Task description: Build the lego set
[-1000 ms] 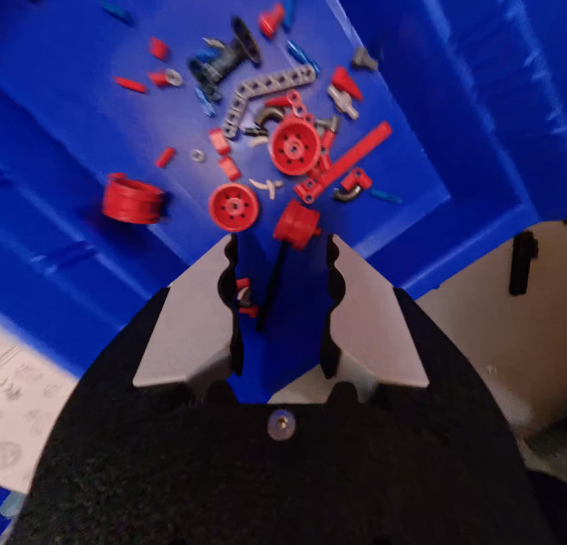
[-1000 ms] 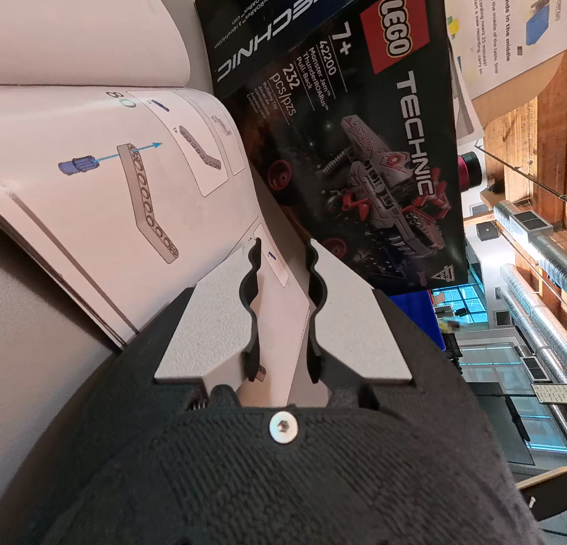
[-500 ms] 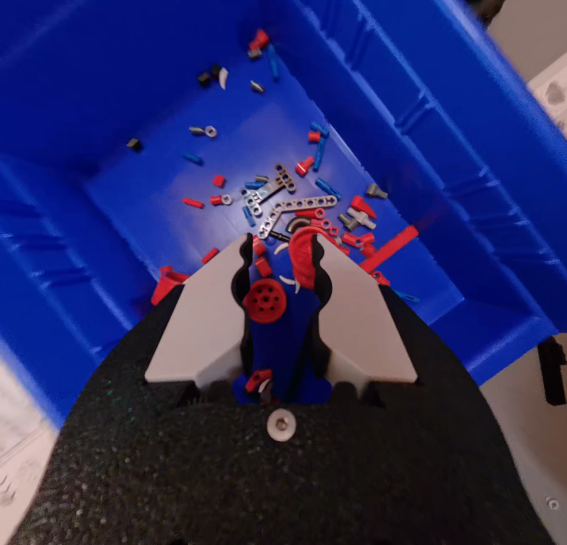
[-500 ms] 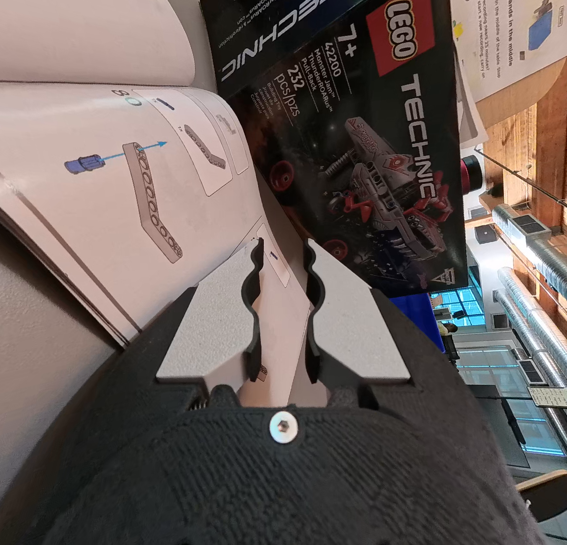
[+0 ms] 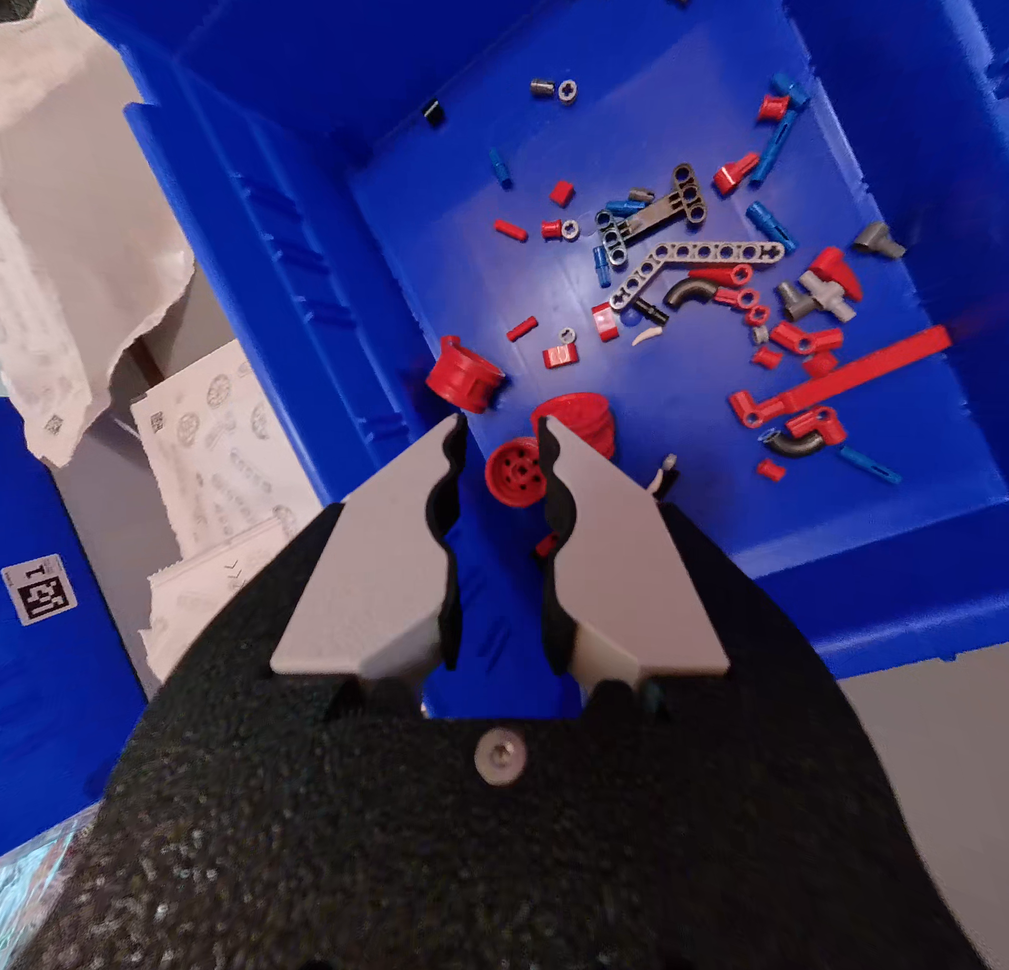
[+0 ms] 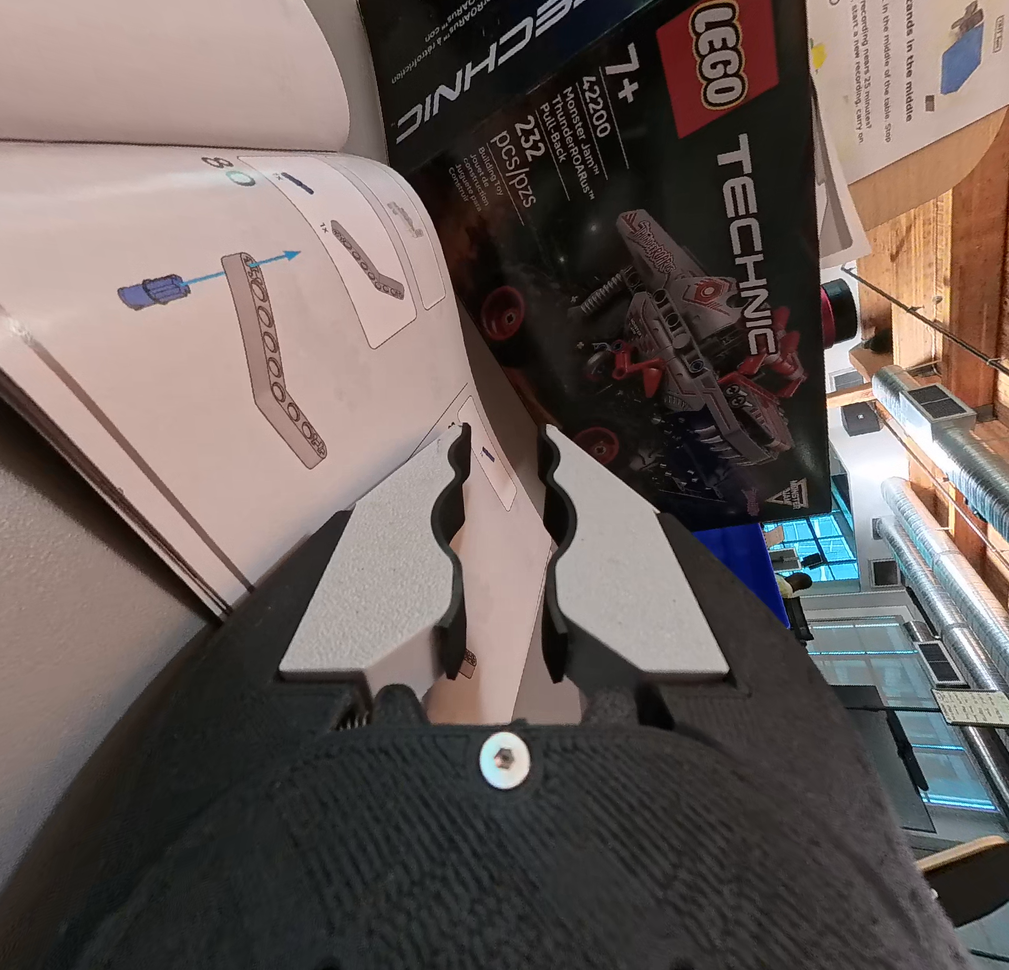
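Observation:
My left gripper [image 5: 502, 433] hangs above an open blue bin [image 5: 284, 245], its jaws partly open and empty. Loose Lego parts lie on the bin floor: a red wheel hub [image 5: 516, 478] just beyond the fingertips, two more red hubs [image 5: 464, 376] [image 5: 579, 419], a grey bent beam [image 5: 693, 258], a dark T-shaped beam [image 5: 660, 209], a long red beam [image 5: 852, 376], and blue pins [image 5: 770, 226]. My right gripper [image 6: 505, 441] is partly open and empty over the open instruction booklet [image 6: 218, 288], next to the dark Lego box [image 6: 628, 234].
Left of the bin lie torn white paper bags [image 5: 65, 234] and a printed parts sheet [image 5: 218, 452]. A second blue bin with a code sticker [image 5: 38, 589] stands at the far left. A printed paper sheet [image 6: 901, 43] hangs beyond the box. There is about 55 cm between the tips of the two grippers.
My left gripper has pulled back from the parts and swung left, so the bin's left wall and the papers now show. Its jaws have narrowed. The right gripper has hardly moved.

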A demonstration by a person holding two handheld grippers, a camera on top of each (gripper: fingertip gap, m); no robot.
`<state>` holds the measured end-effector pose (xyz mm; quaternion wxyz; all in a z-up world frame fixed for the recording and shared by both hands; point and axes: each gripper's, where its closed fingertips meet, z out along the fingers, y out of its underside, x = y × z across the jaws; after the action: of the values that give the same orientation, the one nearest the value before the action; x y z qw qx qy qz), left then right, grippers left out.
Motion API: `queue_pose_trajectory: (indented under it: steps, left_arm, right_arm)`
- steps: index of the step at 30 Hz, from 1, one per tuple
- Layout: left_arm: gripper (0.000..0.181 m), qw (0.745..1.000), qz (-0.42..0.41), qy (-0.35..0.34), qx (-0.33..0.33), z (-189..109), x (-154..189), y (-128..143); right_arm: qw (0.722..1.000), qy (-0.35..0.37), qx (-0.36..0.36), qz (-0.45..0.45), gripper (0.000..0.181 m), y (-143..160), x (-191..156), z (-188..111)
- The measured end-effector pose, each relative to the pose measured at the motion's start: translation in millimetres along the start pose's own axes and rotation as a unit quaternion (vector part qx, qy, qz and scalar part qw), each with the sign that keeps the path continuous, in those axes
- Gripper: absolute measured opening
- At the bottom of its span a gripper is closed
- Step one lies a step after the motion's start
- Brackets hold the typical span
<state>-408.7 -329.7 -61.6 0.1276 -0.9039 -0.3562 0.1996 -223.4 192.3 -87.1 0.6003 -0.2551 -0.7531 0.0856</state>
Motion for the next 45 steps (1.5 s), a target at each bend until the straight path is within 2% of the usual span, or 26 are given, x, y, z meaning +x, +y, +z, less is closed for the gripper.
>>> queue_pose_trajectory:
  steps: [4, 7, 9, 10, 12, 13, 17, 21, 24, 27, 31, 34, 37, 41, 44, 45]
  left_arm:
    - [0.023, 1.000, 0.015, -0.016, -0.016, 18, 7, -4]
    - [0.023, 0.998, 0.020, -0.012, -0.053, 38, 17, 3]
    - [0.019, 0.997, 0.017, 0.042, -0.069, 45, 36, 9]
    - [0.012, 0.994, 0.018, 0.086, -0.060, 43, 49, 7]
    - [0.011, 0.982, 0.030, 0.177, -0.050, 32, 76, 7]
    - [0.011, 0.982, 0.033, 0.183, -0.041, 27, 77, 5]
    - [0.014, 0.998, -0.010, 0.062, 0.017, 2, 25, -10]
    - [0.013, 0.995, -0.054, -0.018, 0.083, -36, -17, -17]
    - [0.013, 0.996, -0.058, -0.040, 0.059, -45, -28, -1]
    - [0.013, 0.999, -0.030, -0.018, 0.009, -39, -17, 15]
    - [0.002, 0.999, 0.024, 0.014, -0.030, -30, 4, 22]
    - [0.001, 0.997, 0.045, -0.019, -0.058, -23, -3, 28]
    - [0.000, 0.996, 0.044, -0.004, -0.079, -11, 5, 30]
    - [0.000, 0.989, 0.070, -0.070, -0.111, 13, -2, 27]
    - [0.000, 0.980, 0.072, -0.075, -0.170, 30, 0, 43]
    - [0.000, 0.980, 0.083, -0.081, -0.162, 31, -1, 40]
  right_arm:
    - [1.000, 0.000, 0.000, -0.001, 0.023, 0, 0, 0]
    - [1.000, 0.001, 0.000, -0.002, 0.023, 0, 0, 0]
    - [1.000, 0.001, 0.001, -0.002, 0.023, 0, 0, 0]
    - [1.000, 0.001, 0.001, -0.001, 0.023, 0, 0, 0]
    - [1.000, 0.001, 0.001, -0.001, 0.022, 0, 0, 0]
    - [1.000, 0.001, 0.001, -0.001, 0.022, 0, 0, 0]
    - [1.000, 0.001, 0.001, -0.002, 0.022, 0, 0, 0]
    - [1.000, 0.001, 0.001, -0.003, 0.022, 0, 0, 0]
    - [1.000, 0.001, 0.000, -0.006, 0.021, 0, -1, 0]
    - [1.000, 0.003, 0.000, -0.006, 0.021, 0, 0, 0]
    - [1.000, 0.004, -0.001, -0.006, 0.022, 0, 0, 0]
    - [1.000, 0.004, -0.001, -0.009, 0.023, 0, 0, 0]
    - [1.000, 0.004, -0.001, -0.008, 0.022, 0, 0, 0]
    - [1.000, 0.004, -0.001, -0.009, 0.022, 0, 0, 1]
    - [1.000, 0.004, -0.001, -0.011, 0.021, 0, -1, 1]
    - [1.000, 0.004, -0.001, -0.011, 0.021, 0, -1, 1]
